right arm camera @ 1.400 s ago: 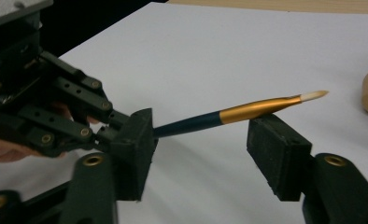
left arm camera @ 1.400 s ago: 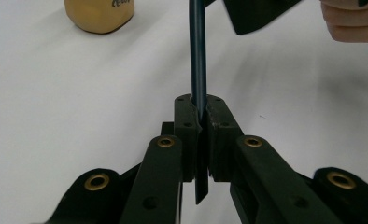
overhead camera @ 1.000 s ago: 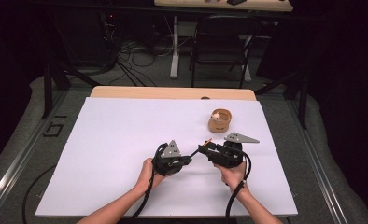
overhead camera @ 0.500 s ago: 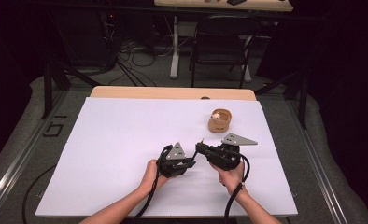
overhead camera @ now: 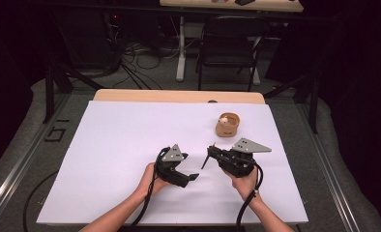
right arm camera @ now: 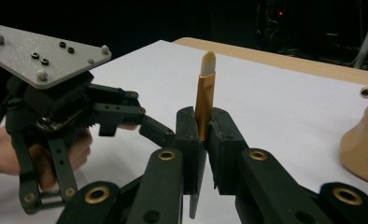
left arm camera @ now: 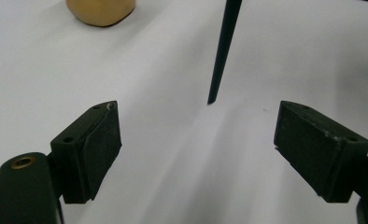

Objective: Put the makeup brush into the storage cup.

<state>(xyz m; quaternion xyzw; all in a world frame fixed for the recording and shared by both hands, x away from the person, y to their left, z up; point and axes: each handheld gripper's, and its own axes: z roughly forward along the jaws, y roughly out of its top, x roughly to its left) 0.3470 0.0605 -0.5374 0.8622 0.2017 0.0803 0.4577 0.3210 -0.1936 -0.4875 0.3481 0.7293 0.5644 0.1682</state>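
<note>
Two hand-held grippers over a white table point(overhead camera: 106, 159), seen from the high view. Left gripper point(overhead camera: 192, 177): jaws spread, nothing between them, pointing toward the other gripper. Right gripper point(overhead camera: 211, 153): jaws closed on a thin dark brush point(overhead camera: 205, 161) whose handle slants down from them toward the table. Tan cup point(overhead camera: 227, 124): beyond the right gripper, apart from it, with something pale at its mouth, too small to identify.

Left gripper view. Left gripper point(left arm camera: 198, 140): jaws wide apart, empty, low over the white surface. Brush point(left arm camera: 223, 46): the dark tapered handle comes down ahead of the jaws, its tip at or just above the table. Cup point(left arm camera: 100, 10): its base, farther off and to the left.

Right gripper view. Right gripper point(right arm camera: 204, 135): pads pressed together on the brush point(right arm camera: 204, 100); gold ferrule and pale tip stand upright above the pads, dark handle hangs below them. Left gripper point(right arm camera: 147, 126): just to the left, jaws open, held in a hand point(right arm camera: 51, 154). Cup point(right arm camera: 364, 144): at the right edge, contents unclear.
</note>
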